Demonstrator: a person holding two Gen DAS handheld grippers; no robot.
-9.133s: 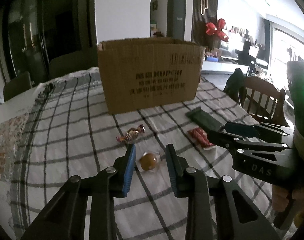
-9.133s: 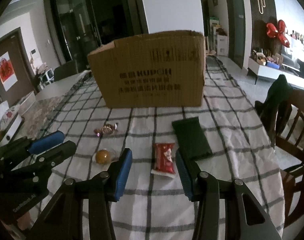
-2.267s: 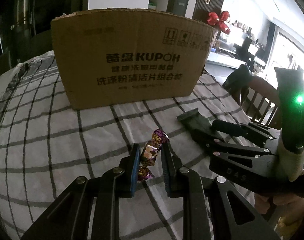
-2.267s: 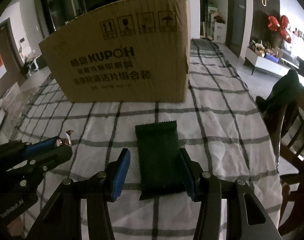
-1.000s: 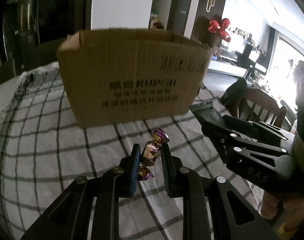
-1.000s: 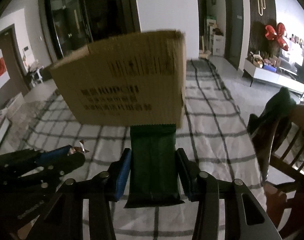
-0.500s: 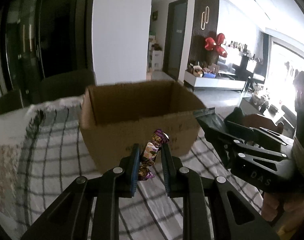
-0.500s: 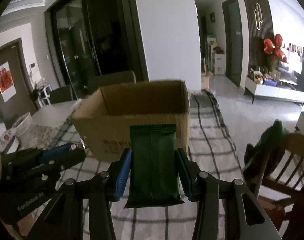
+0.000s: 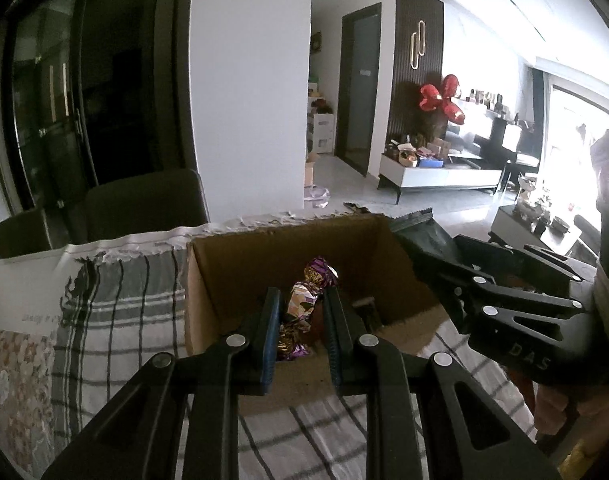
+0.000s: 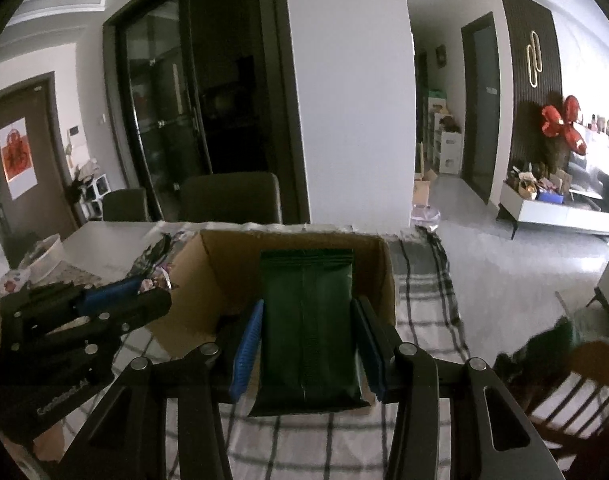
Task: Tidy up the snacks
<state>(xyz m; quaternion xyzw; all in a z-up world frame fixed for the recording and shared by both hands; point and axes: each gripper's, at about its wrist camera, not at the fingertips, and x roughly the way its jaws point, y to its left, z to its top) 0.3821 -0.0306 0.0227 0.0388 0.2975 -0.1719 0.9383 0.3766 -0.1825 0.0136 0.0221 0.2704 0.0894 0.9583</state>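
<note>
My left gripper (image 9: pixel 301 312) is shut on a purple-and-gold wrapped candy (image 9: pixel 304 306) and holds it above the near edge of the open cardboard box (image 9: pixel 240 268). My right gripper (image 10: pixel 308 324) is shut on a dark green snack packet (image 10: pixel 308 320) and holds it over the same box (image 10: pixel 208 280), at its right side. The right gripper with the green packet (image 9: pixel 420 236) shows at the right of the left wrist view. The left gripper (image 10: pixel 116 300) shows at the left of the right wrist view. Dark items lie on the box floor (image 9: pixel 368 312).
The box stands on a checked tablecloth (image 9: pixel 116 292). Dark chairs (image 10: pixel 232 196) stand behind the table. A wooden chair (image 10: pixel 576 392) with dark cloth on it is at the right. A white bowl (image 10: pixel 44 252) sits at the far left.
Both grippers have risen and moved forward with their snacks; they now hang over the open top of the box and its inside shows. Both stay shut on their snacks.
</note>
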